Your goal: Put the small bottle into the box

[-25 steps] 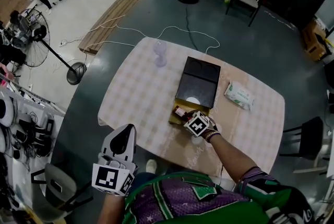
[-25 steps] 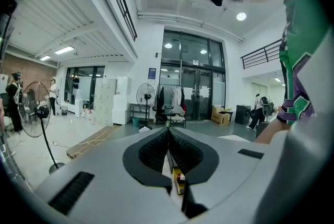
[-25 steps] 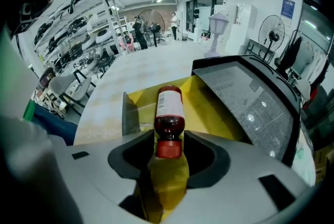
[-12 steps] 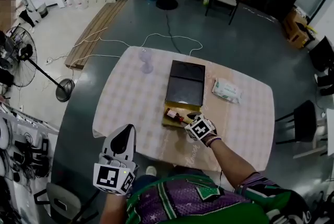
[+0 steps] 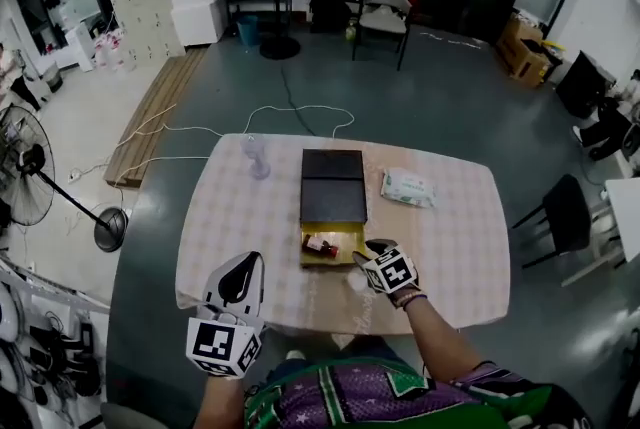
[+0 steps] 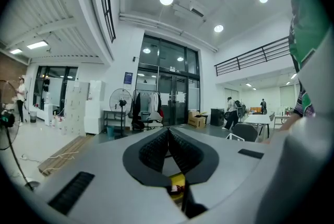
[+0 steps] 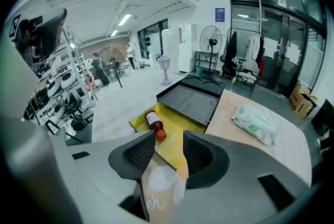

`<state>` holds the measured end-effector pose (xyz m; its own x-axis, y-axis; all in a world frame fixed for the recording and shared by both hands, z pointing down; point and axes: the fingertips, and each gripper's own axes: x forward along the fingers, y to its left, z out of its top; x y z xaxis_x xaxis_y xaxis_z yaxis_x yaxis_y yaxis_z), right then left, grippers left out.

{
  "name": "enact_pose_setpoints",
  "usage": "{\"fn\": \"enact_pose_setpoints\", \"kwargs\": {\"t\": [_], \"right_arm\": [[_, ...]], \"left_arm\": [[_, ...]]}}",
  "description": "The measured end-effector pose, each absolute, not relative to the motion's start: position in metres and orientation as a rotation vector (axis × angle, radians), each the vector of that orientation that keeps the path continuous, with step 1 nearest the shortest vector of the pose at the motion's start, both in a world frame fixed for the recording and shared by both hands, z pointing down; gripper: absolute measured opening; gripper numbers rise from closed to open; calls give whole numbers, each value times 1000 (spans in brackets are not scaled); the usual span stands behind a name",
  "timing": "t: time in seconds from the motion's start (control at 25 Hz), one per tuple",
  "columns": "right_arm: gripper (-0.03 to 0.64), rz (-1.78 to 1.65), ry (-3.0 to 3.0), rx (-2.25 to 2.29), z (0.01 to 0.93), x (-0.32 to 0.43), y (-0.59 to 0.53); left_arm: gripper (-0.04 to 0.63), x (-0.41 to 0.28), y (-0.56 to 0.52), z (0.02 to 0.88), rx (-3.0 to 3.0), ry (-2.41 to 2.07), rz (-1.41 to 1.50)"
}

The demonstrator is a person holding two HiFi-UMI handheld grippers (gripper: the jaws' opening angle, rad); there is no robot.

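The small bottle (image 5: 320, 244) (image 7: 153, 124), dark red with a red cap, lies on its side in the yellow box (image 5: 346, 239) (image 7: 180, 119). The box's black lid (image 5: 334, 185) (image 7: 190, 97) covers its far part. My right gripper (image 5: 377, 248) (image 7: 169, 151) hovers just right of the box's near corner. Its jaws stand apart and are closing slightly, with nothing between them. My left gripper (image 5: 240, 269) (image 6: 168, 137) is held off the table's near left edge, its jaws pressed together and holding nothing.
A pack of wet wipes (image 5: 407, 187) (image 7: 255, 122) lies right of the box. A small pale stand fan (image 5: 257, 157) sits at the table's far left. The checked tablecloth (image 5: 240, 217) hangs over the edges. A black chair (image 5: 560, 217) stands to the right.
My right gripper has drawn back from the bottle toward the near right. The bottle stays in the box. The head view has lifted. The left gripper has not moved.
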<state>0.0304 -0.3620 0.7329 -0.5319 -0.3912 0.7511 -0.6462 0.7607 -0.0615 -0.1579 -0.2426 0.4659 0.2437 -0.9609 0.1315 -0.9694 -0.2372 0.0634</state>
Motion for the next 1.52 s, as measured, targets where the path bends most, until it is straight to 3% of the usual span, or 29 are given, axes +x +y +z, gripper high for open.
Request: {"fn": "enact_pose_setpoints", "kwargs": {"t": [0.72, 1.16, 1.52], "right_arm": [[167, 521, -2439, 1274, 572, 80, -307], [161, 400, -2541, 1424, 484, 76, -245], [158, 231, -2729, 1422, 400, 55, -256]], "left_arm": [[25, -156, -240, 416, 2597, -1675, 31], [25, -171, -200, 411, 2622, -1600, -14], [25, -171, -200, 383, 2655, -1652, -84]]}}
